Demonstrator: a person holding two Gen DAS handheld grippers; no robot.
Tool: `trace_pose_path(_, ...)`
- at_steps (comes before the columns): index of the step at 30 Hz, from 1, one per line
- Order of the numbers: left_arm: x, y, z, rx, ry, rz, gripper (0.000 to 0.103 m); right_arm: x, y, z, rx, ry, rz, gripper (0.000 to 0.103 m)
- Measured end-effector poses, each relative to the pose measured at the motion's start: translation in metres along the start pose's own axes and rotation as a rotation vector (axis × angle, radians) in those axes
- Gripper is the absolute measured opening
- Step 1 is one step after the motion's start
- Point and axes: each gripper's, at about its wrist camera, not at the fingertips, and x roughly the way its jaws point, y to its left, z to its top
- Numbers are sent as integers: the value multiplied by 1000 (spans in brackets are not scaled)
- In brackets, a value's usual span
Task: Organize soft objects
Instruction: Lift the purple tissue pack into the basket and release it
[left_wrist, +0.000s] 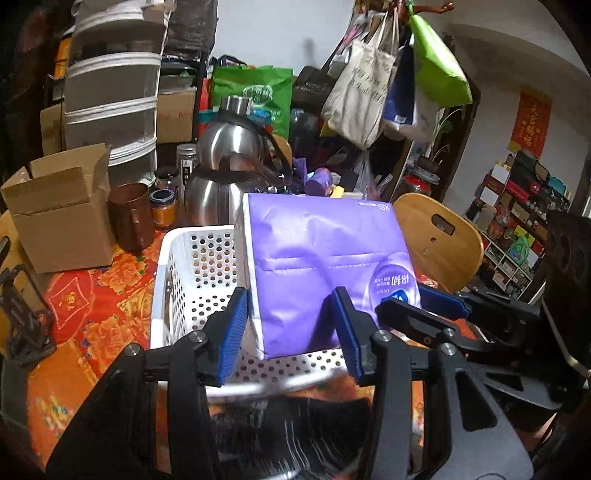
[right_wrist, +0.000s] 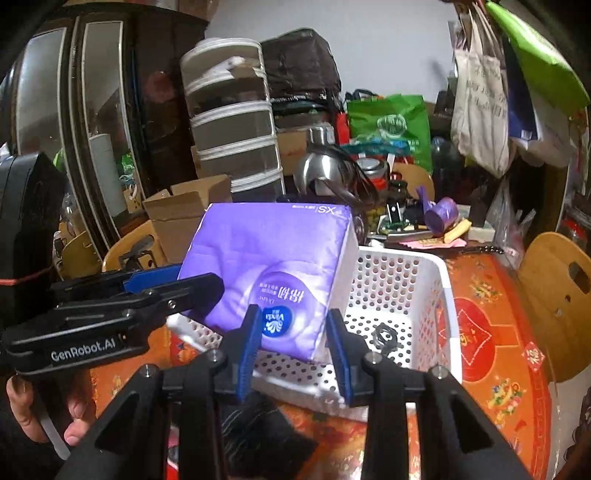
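Observation:
A purple tissue pack stands tilted in a white perforated basket on the table. My left gripper is open, its blue pads on either side of the pack's near lower corner, not pressing it. In the right wrist view the same pack leans at the left of the basket. My right gripper is open just in front of the pack's lower edge. A dark cloth lies on the table in front of the basket, also seen in the right wrist view.
A cardboard box, a brown mug, jars and a steel kettle stand behind the basket. A wooden chair back is to the right. The table has a red floral cloth. A small black ring lies in the basket.

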Motion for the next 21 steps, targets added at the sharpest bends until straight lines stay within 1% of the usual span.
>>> trace_pose_path(6,42,11,15,-26,38,35,45,36,-19,11,5,36,4,35)
trace_pose_path(8,57,22,16,-63,60,45,49,46,-25,16,18,44,1,35)
trace_pose_path(9,61,26,14,-76,64,50,52,53,-28,18,23,62,-2,36)
trace_pose_path(10,65,31,11,-87,72,54,58,57,-30,17,22,73,-19,37)
trace_pose_path(11,68,35,8,-90,73,59,64,62,-33,16,22,85,-62,45)
trace_pose_path(12,67,39,4,-87,68,65,67,64,-37,14,30,87,-82,57)
trace_pose_path(13,66,43,-1,-85,68,72,74,68,-42,11,46,96,-83,61)
trace_pose_path(14,66,46,-4,-92,72,75,78,71,-49,7,70,113,-74,66)
trace_pose_path(17,67,56,-8,-116,84,56,78,72,-57,-4,83,120,-83,66)
trace_pose_path(21,61,53,-17,-98,84,64,79,69,-53,-7,75,124,-84,66)
